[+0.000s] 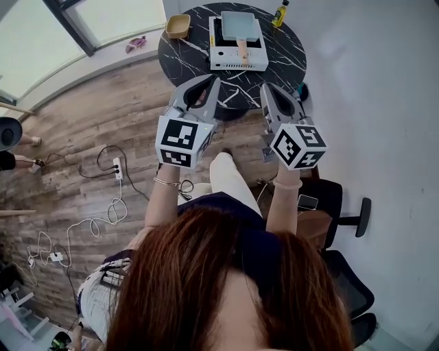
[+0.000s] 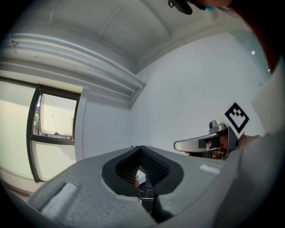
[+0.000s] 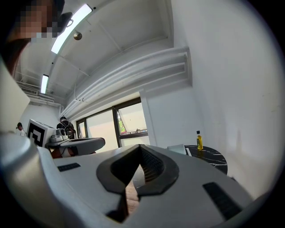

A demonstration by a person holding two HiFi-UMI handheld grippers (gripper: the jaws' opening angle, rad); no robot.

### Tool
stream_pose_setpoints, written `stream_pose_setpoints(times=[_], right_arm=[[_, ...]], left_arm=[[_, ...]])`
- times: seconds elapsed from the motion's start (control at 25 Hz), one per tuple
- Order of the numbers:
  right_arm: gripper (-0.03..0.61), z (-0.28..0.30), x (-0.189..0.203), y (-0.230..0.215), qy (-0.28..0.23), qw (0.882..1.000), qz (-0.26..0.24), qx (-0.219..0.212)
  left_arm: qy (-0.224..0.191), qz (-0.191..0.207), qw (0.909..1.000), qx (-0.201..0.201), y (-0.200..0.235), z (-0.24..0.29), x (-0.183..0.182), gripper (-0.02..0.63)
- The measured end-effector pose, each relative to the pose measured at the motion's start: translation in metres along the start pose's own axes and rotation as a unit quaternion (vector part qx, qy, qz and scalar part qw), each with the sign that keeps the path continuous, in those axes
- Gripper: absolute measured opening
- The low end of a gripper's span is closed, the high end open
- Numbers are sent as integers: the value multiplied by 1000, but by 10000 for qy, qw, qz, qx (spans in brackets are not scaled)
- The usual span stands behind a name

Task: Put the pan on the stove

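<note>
A square grey-green pan point(image 1: 239, 25) with a wooden handle point(image 1: 243, 49) rests on top of a white stove point(image 1: 237, 60), on a round black marble table point(image 1: 185, 51). Both grippers hover side by side short of the table's near edge, apart from the pan. My left gripper point(image 1: 211, 81) is shut with nothing between its jaws; its tips point(image 2: 141, 148) meet. My right gripper point(image 1: 267, 88) is also shut and empty point(image 3: 140, 147). In the right gripper view the pan point(image 3: 178, 149) shows pale at the table's point(image 3: 216, 159) left end.
A wooden bowl point(image 1: 178, 26) and a yellow bottle point(image 1: 280, 12) point(image 3: 199, 140) stand on the table. A power strip point(image 1: 116, 168) and cables lie on the wood floor at left. A black office chair point(image 1: 346, 223) and a white wall are at right.
</note>
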State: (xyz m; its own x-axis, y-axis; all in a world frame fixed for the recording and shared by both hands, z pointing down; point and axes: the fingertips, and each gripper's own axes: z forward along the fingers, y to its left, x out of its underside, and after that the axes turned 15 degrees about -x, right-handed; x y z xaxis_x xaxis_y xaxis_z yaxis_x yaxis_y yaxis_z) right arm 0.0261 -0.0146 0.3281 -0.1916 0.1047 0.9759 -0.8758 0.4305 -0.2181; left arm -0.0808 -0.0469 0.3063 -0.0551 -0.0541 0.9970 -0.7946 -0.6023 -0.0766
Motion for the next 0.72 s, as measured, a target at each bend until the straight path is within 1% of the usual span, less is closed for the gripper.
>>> stream_pose_setpoints(times=[0.48, 0.72], right_arm=[[8, -8, 5, 0, 23, 9999, 101, -32], [8, -11, 5, 0, 34, 9999, 116, -94]], left_arm=[[-17, -48, 10000, -47, -2, -2, 2, 12], [-39, 27, 10000, -10, -10, 1, 0, 12]])
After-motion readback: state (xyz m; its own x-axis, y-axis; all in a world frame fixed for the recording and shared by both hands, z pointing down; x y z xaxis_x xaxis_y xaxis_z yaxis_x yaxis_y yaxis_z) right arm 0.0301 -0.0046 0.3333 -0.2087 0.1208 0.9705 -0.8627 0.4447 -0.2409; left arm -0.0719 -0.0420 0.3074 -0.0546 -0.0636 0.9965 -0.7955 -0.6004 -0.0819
